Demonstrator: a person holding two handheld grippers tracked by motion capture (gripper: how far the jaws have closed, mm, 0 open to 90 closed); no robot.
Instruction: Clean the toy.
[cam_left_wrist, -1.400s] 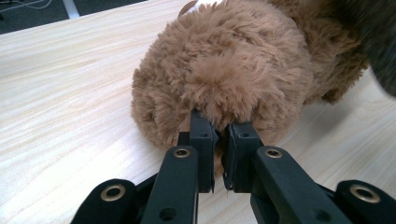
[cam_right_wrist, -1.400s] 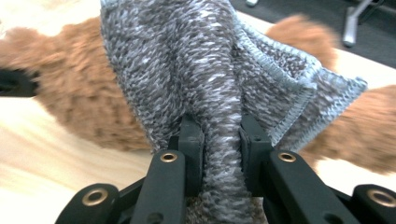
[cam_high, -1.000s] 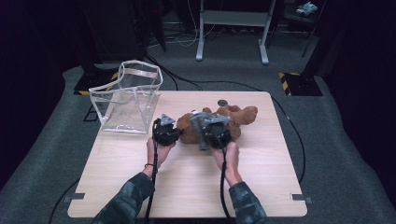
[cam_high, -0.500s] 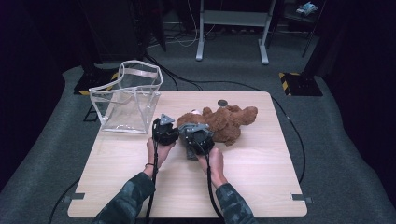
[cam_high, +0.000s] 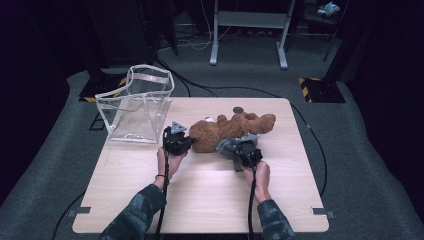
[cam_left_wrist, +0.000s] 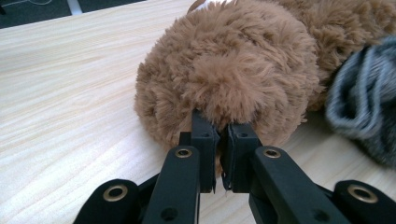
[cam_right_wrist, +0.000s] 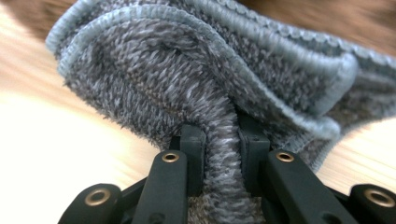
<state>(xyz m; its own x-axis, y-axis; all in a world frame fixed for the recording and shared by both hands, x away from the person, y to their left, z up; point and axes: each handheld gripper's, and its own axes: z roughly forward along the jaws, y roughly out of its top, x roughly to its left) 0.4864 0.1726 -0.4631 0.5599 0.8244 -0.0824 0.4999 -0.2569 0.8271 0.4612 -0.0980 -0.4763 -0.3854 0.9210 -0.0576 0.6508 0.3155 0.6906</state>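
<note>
Near the table's (cam_high: 200, 200) middle lies my teddy bear (cam_high: 225, 131), soft, light and squashy. My left gripper (cam_left_wrist: 219, 140) has pinched its fur, nearly closed; my right gripper (cam_right_wrist: 219, 140) clamps a fold of the limp grey knit garment (cam_right_wrist: 196, 84). Thin folds may slip, so I'd grab deeper.

Even overhead light falls on the counter (cam_high: 200, 195), leaving the floor around it dim. Beside the cloth (cam_right_wrist: 196, 84), the counter glares white and blurred; the bear (cam_left_wrist: 233, 70) stays sharp, with soft shadows beneath it.
</note>
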